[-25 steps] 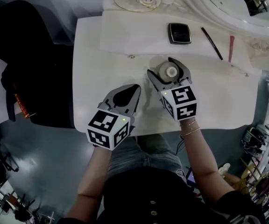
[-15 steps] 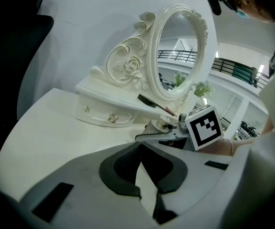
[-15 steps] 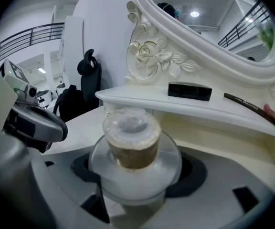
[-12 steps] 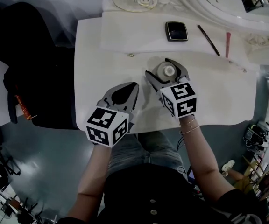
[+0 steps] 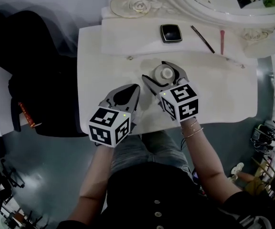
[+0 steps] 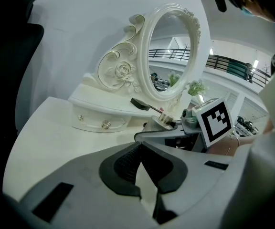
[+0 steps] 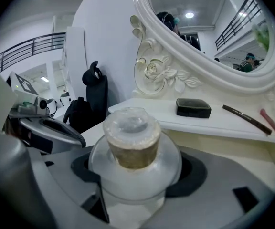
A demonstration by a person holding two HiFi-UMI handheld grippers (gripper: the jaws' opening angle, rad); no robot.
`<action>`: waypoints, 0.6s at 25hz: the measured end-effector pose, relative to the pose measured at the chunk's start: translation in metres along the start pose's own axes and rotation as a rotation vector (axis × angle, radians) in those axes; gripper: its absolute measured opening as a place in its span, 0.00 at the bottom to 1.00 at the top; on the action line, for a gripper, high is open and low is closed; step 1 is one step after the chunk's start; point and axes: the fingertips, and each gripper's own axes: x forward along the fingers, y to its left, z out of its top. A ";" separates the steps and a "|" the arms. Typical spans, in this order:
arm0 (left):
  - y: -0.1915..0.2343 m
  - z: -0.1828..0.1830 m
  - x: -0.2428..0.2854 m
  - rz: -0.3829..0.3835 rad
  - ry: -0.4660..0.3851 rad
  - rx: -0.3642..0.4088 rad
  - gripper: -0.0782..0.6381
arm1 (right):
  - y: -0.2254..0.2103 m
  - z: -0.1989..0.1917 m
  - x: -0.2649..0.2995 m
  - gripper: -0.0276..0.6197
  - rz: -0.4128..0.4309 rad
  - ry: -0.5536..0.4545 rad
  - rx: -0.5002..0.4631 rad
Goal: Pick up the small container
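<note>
The small container (image 5: 164,72) is a round clear jar with a tan lid, near the middle of the white dressing table (image 5: 99,66). My right gripper (image 5: 161,72) is shut on it, one jaw on each side. In the right gripper view the container (image 7: 132,137) fills the space between the pads of the right gripper (image 7: 135,173). Whether it rests on the table or hangs just above it cannot be told. My left gripper (image 5: 130,93) sits to its left near the front edge, shut and holding nothing. In the left gripper view the left gripper (image 6: 140,150) has its tips meeting.
A raised shelf at the back carries a black compact (image 5: 170,33), a dark pencil (image 5: 203,38) and a pink stick (image 5: 221,41). Behind it stands an ornate white mirror (image 5: 195,1). A black chair (image 5: 32,80) stands left of the table. The shelf has a small drawer knob (image 6: 106,125).
The head view has drifted, so everything sits slightly left and higher in the frame. Both grippers hold about the same places on the table, with the right one still round the container.
</note>
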 end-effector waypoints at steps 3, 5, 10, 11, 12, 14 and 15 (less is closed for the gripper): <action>-0.007 0.004 -0.005 -0.006 -0.007 0.015 0.13 | 0.001 0.012 -0.010 0.57 -0.006 -0.020 -0.014; -0.010 0.004 -0.009 -0.007 -0.010 0.020 0.13 | 0.003 0.020 -0.017 0.57 -0.009 -0.039 -0.016; -0.017 0.009 -0.019 -0.008 -0.020 0.033 0.13 | 0.003 0.043 -0.034 0.57 -0.013 -0.090 -0.002; -0.018 0.012 -0.020 -0.009 -0.026 0.039 0.13 | 0.002 0.048 -0.037 0.57 -0.015 -0.099 0.001; -0.019 0.015 -0.022 -0.009 -0.033 0.044 0.13 | 0.001 0.052 -0.041 0.57 -0.019 -0.108 0.002; -0.021 0.023 -0.025 -0.009 -0.047 0.054 0.13 | -0.001 0.061 -0.047 0.57 -0.028 -0.126 0.002; -0.022 0.028 -0.026 -0.009 -0.054 0.061 0.13 | -0.002 0.066 -0.050 0.57 -0.033 -0.136 0.003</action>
